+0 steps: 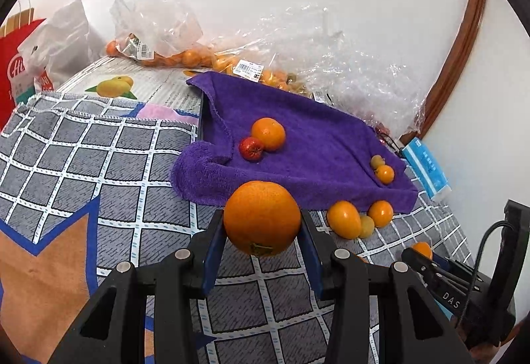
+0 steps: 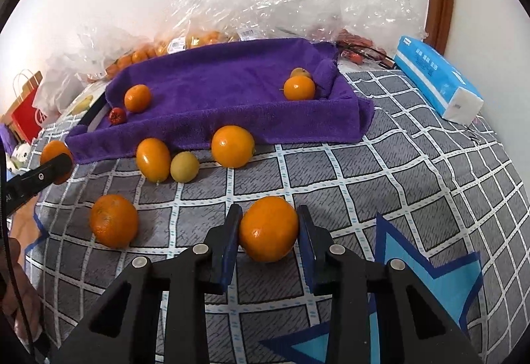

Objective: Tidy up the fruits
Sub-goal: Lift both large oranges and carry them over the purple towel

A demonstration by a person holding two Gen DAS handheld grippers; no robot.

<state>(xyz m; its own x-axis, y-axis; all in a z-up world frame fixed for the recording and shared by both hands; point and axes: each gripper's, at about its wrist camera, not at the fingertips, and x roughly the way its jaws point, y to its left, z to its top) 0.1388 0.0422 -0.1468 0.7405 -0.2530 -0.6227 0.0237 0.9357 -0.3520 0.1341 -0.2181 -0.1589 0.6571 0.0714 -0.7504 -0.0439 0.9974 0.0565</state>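
Note:
My left gripper (image 1: 262, 224) is shut on a large orange (image 1: 261, 217) and holds it above the checked cloth, in front of the purple towel tray (image 1: 298, 118). In the tray lie an orange (image 1: 268, 133), a small red fruit (image 1: 251, 148) and two small fruits (image 1: 384, 172). My right gripper (image 2: 269, 231) is shut on a small orange (image 2: 269, 228) low over the cloth. Loose fruits lie before the tray: an oval orange one (image 2: 153, 159), a yellow one (image 2: 184, 166), a round orange (image 2: 232, 146) and a mandarin (image 2: 114, 220). The left gripper with its orange shows at the left edge (image 2: 54, 161).
The checked grey cloth (image 2: 414, 171) covers the surface. Clear plastic bags of oranges (image 1: 159, 32) lie behind the tray against the wall. A blue tissue pack (image 2: 437, 79) lies at the right. A red paper bag (image 1: 13, 65) stands far left.

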